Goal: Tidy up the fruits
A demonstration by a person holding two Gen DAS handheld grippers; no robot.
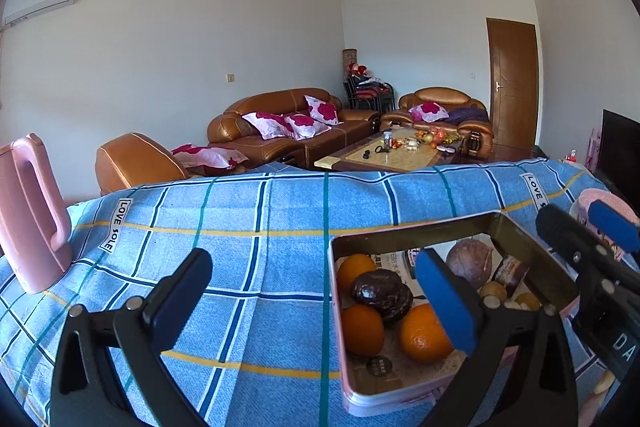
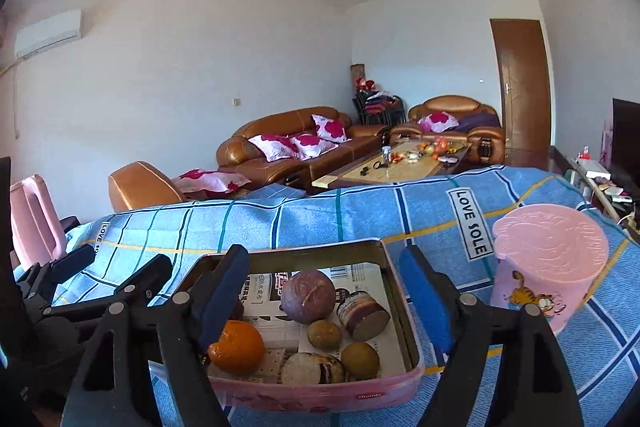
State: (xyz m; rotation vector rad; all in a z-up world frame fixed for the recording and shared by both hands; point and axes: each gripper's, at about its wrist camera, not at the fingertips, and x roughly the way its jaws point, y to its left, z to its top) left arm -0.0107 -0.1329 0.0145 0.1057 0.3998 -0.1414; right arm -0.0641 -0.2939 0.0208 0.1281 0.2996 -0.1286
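A pink rectangular tin (image 1: 335, 327) (image 2: 394, 385) sits on the blue checked cloth. It holds oranges (image 1: 424, 333) (image 2: 237, 347), a dark brown fruit (image 1: 382, 291), a purple round fruit (image 2: 308, 291) (image 1: 468, 263), small greenish-brown fruits (image 2: 324, 334) and cake-like pieces (image 2: 362, 313). My left gripper (image 1: 316, 303) is open and empty, its right finger over the tin's middle. My right gripper (image 2: 324, 303) is open and empty, straddling the tin from above. The right gripper (image 1: 600, 247) shows at the right of the left wrist view; the left gripper (image 2: 116, 267) shows at the left of the right wrist view.
A pink kettle (image 1: 28, 219) (image 2: 34, 219) stands at the table's left. A pink lidded cup (image 2: 548, 259) with a cartoon cat stands right of the tin. Beyond the table are brown leather sofas (image 1: 288, 123) and a coffee table (image 1: 396, 155).
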